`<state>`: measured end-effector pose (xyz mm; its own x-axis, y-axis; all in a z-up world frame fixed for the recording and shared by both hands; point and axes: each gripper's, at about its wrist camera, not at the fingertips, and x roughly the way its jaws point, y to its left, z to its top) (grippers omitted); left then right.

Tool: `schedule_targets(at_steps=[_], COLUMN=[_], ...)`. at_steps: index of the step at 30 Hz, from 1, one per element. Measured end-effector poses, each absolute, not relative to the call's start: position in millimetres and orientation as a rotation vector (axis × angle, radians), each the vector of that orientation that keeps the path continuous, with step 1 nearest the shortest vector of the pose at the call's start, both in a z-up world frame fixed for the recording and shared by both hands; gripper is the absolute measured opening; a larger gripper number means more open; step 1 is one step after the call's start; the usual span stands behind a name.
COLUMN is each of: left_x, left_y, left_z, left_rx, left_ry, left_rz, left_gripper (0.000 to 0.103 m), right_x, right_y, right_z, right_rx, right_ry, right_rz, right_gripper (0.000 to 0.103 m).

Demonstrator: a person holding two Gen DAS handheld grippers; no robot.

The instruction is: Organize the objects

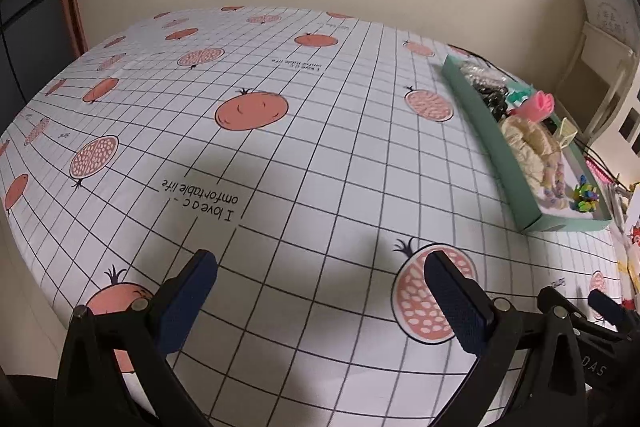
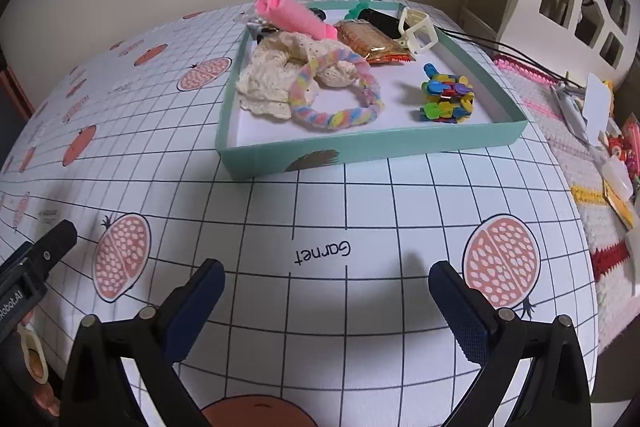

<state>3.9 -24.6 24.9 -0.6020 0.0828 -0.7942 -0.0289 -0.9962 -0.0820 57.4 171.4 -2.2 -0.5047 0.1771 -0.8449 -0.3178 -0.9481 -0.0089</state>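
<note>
A gridded tablecloth [image 2: 320,219] printed with pomegranates covers the table, and a shallow green tray [image 2: 372,143] rests on it, ahead of the right gripper and far to the right of the left one. Both the left gripper [image 1: 320,291] and the right gripper [image 2: 326,291] hover low over bare cloth, pointing forward, fingers spread wide and holding nothing. In the tray lie a cream crocheted piece [image 2: 276,83], a pastel braided ring [image 2: 340,103], pink rollers [image 2: 296,13], a snack packet [image 2: 372,41] and a cluster of coloured clips [image 2: 446,99].
</note>
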Motion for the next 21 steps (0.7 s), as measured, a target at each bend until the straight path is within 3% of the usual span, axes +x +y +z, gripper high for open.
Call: schedule_targets(at_steps=[10, 21], left_x=[5.2, 8.3], left_y=[-12.6, -9.3], left_z=[5.7, 5.7], left_rx=[-1.431, -1.4], left_ry=[0.035, 0.026], left_rz=[2.757, 2.772], left_gripper=[0.103, 0.103], right_x=[51.3, 51.8], right_y=[174.4, 174.2], right_z=[-6.0, -6.6], right_rx=[-1.374, -1.363], right_ry=[0.215, 0.227], right_rz=[2.471, 2.449], right_gripper=[0.103, 0.103])
